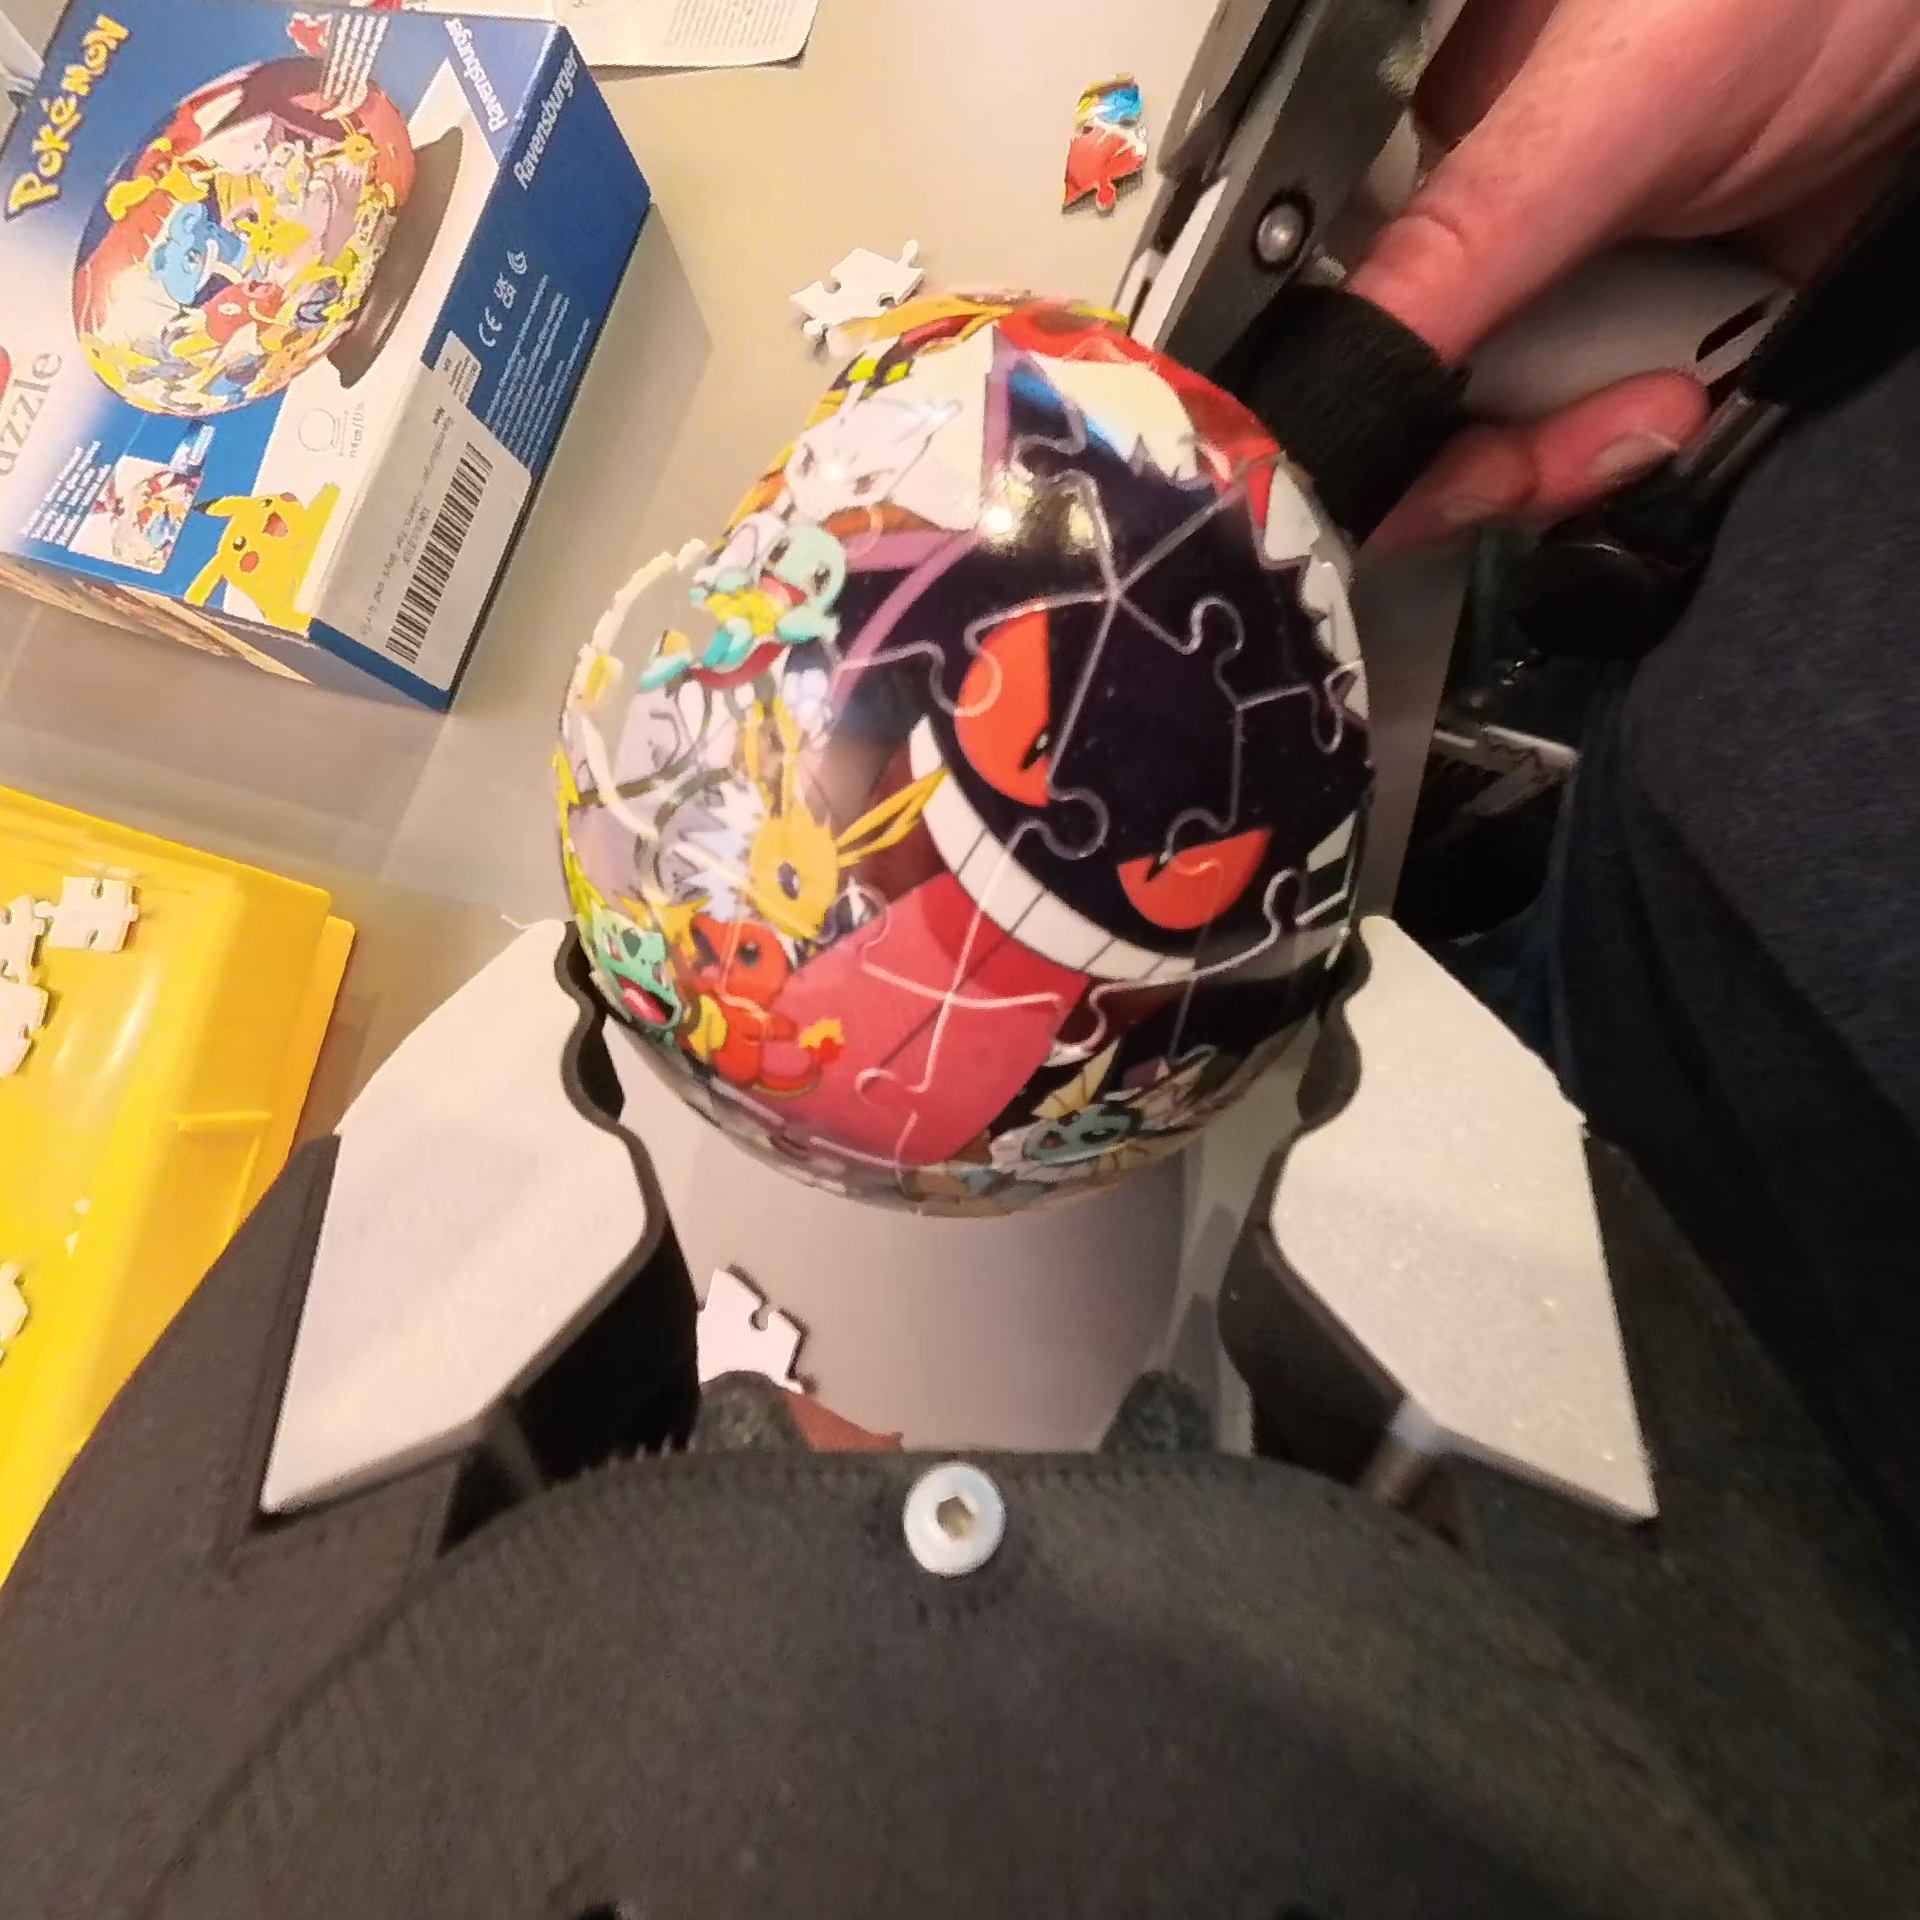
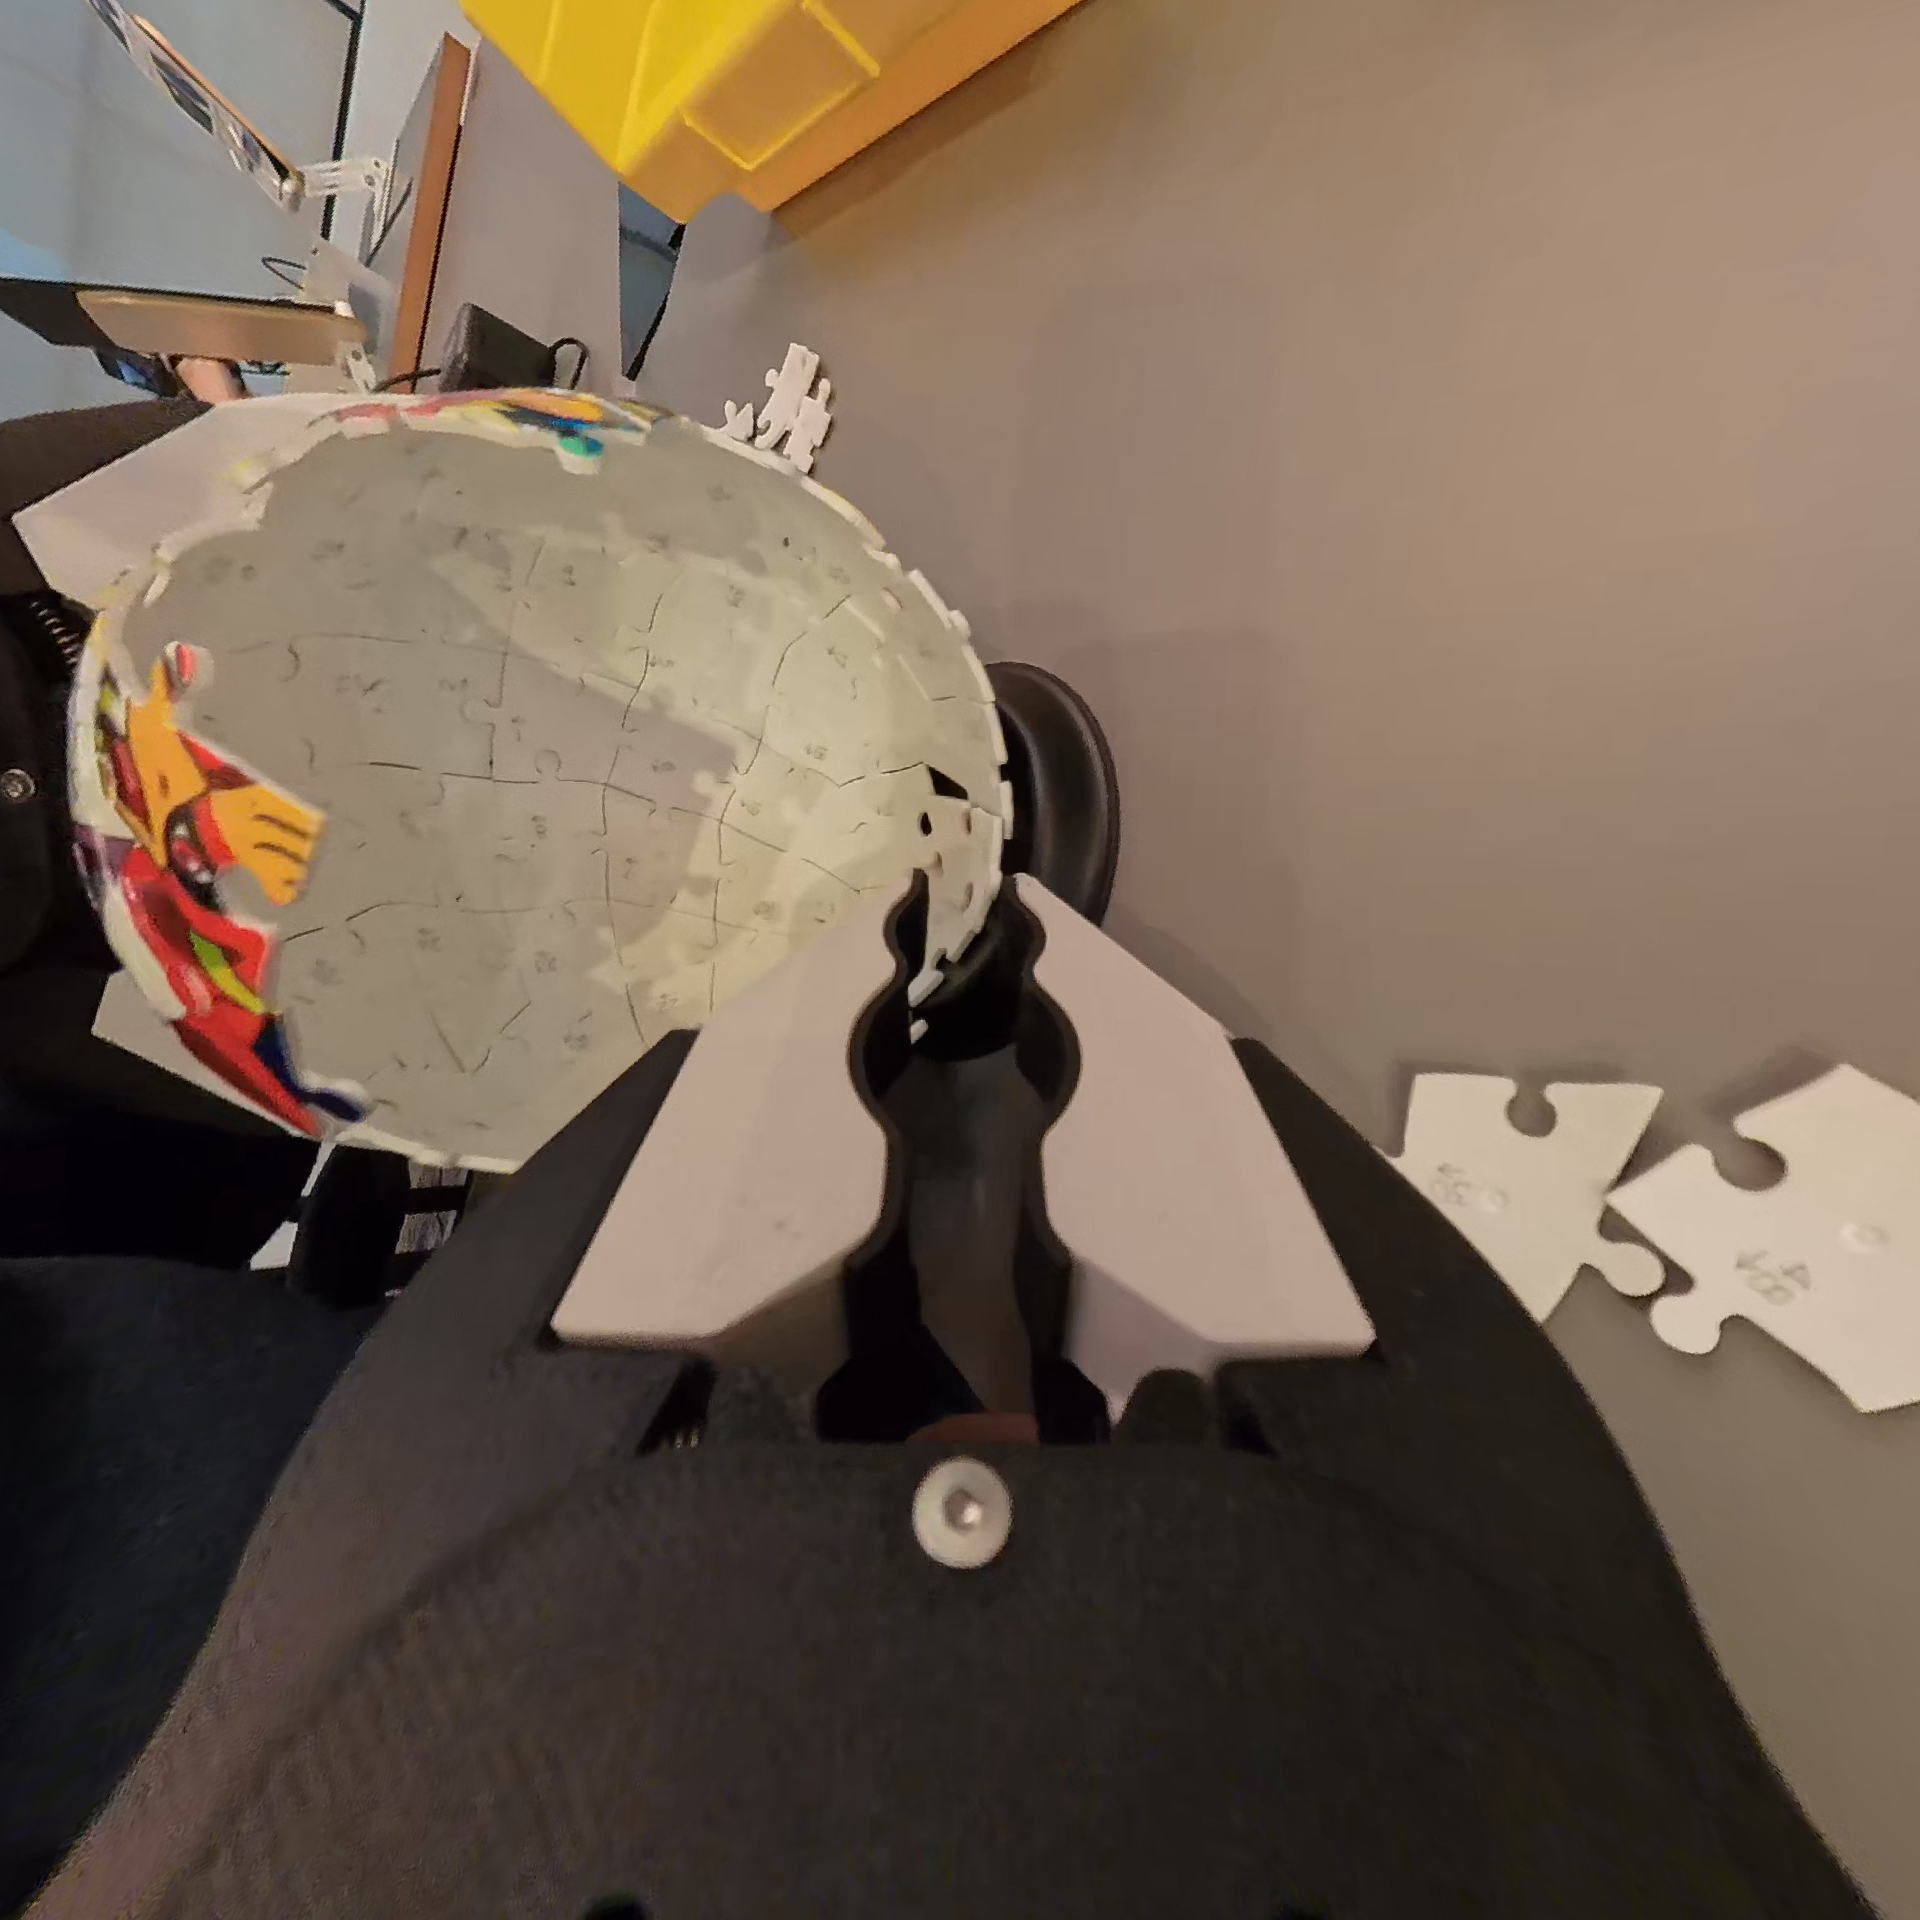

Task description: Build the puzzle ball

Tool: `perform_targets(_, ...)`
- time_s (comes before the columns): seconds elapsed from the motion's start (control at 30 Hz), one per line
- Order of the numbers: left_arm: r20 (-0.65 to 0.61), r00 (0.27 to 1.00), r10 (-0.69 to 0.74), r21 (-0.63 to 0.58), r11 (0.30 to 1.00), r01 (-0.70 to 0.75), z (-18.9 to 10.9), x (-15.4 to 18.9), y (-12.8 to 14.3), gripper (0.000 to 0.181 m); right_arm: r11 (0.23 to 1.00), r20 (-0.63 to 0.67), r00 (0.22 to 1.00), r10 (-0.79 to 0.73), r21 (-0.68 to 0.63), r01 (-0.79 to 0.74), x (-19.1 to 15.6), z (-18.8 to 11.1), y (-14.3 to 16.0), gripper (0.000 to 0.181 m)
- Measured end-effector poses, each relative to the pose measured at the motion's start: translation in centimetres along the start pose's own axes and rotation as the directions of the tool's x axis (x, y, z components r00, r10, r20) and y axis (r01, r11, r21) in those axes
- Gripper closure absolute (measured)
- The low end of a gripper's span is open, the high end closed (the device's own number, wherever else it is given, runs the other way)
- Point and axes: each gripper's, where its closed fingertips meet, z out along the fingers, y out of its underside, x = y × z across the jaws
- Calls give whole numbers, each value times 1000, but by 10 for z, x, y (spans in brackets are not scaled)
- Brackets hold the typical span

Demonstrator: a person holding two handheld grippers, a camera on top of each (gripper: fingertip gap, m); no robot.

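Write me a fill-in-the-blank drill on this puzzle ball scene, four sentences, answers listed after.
1. The left gripper holds the puzzle ball between its ___ fingers.
2. The tray holding loose pieces is ___.
3. The puzzle box lies on the ___.
4. In the right wrist view, the ball's inside looks ___.

Answers: two; yellow; table; white

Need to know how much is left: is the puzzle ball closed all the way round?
No. The right wrist view looks through a large gap in the puzzle ball onto the pale backs of its pieces.
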Motion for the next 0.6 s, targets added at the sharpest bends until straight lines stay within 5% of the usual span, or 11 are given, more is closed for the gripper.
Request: perform_targets(0.6,1,1000,-2,-3,1000,2,1,0,0,53,996,39,996,82,20,-83,0,0,-1,181)
